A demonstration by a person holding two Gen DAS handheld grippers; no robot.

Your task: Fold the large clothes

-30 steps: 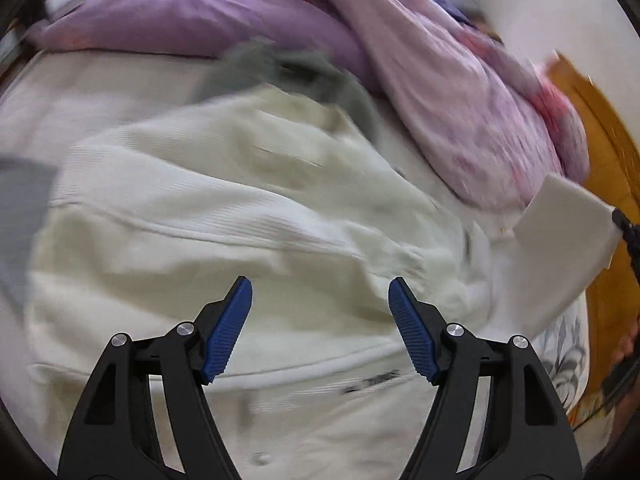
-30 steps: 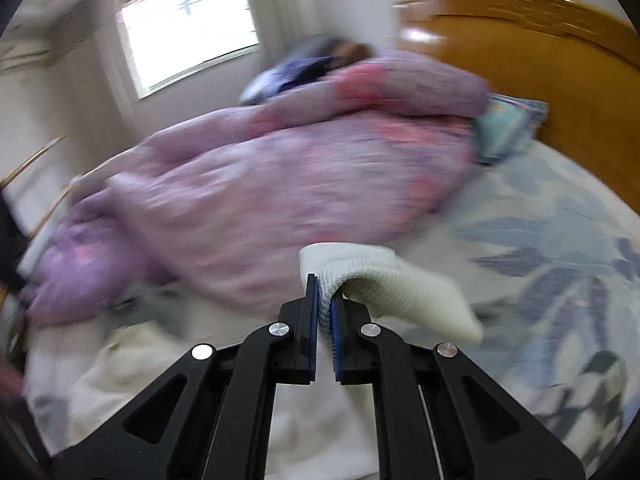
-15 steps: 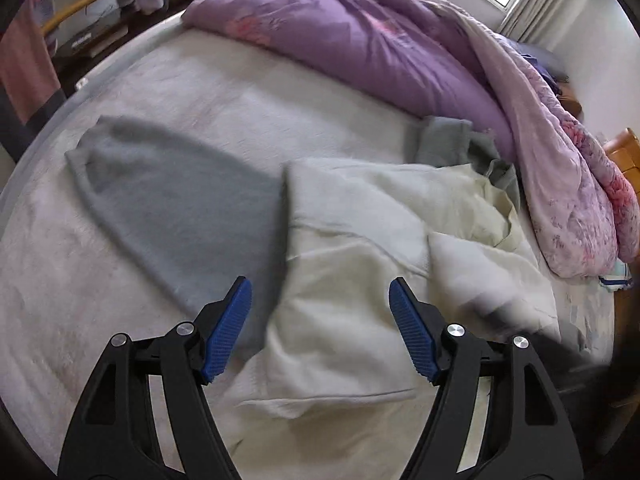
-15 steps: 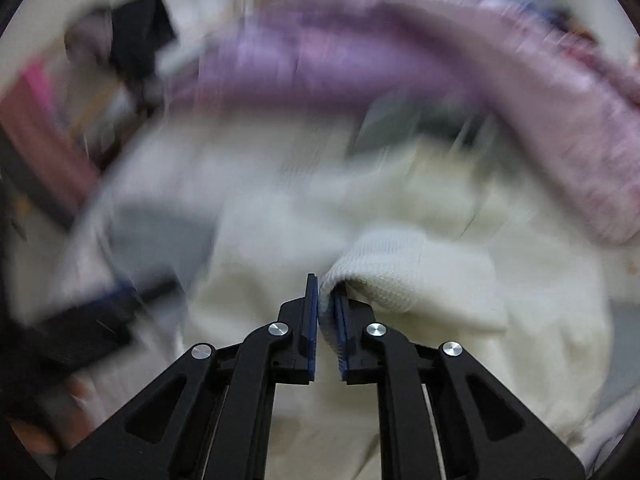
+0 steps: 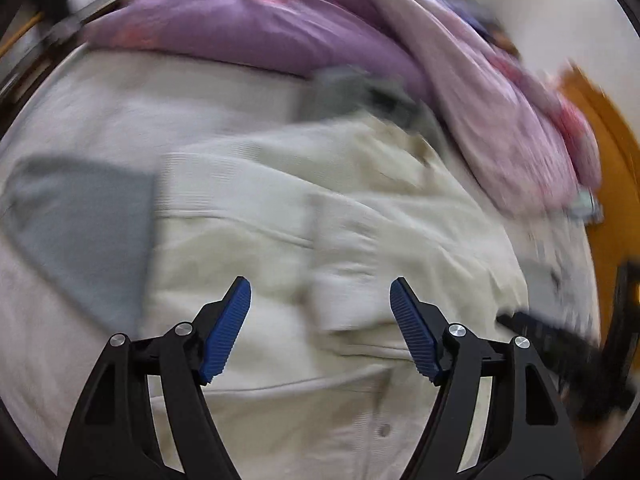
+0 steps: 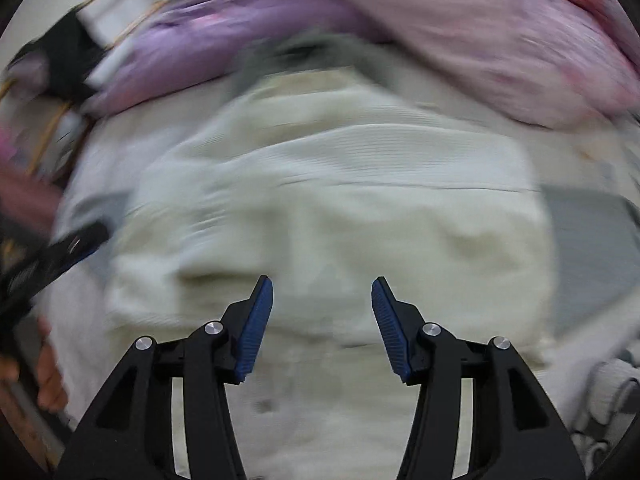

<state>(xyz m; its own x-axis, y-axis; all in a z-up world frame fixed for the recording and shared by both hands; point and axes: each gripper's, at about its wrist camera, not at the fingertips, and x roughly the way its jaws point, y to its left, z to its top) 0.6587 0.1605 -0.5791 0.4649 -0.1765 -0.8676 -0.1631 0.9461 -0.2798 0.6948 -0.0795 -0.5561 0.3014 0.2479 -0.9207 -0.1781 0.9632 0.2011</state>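
The right gripper (image 6: 322, 320) hangs over a cream ribbed garment (image 6: 332, 208) spread on the bed, its blue-padded fingers (image 6: 256, 328) spread apart with nothing between them. The garment lies partly folded, a seam running across its upper part. Beyond it, a purple and pink quilt (image 6: 440, 28) is heaped along the far side, with a dark grey cloth (image 6: 304, 52) bunched just at the garment's far edge. At the left edge, the other gripper (image 6: 52, 264) shows, blurred, with a hand (image 6: 48, 376) below it.

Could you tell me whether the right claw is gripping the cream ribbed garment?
No, the right claw is open, its blue pads apart with the cream ribbed garment lying below them.
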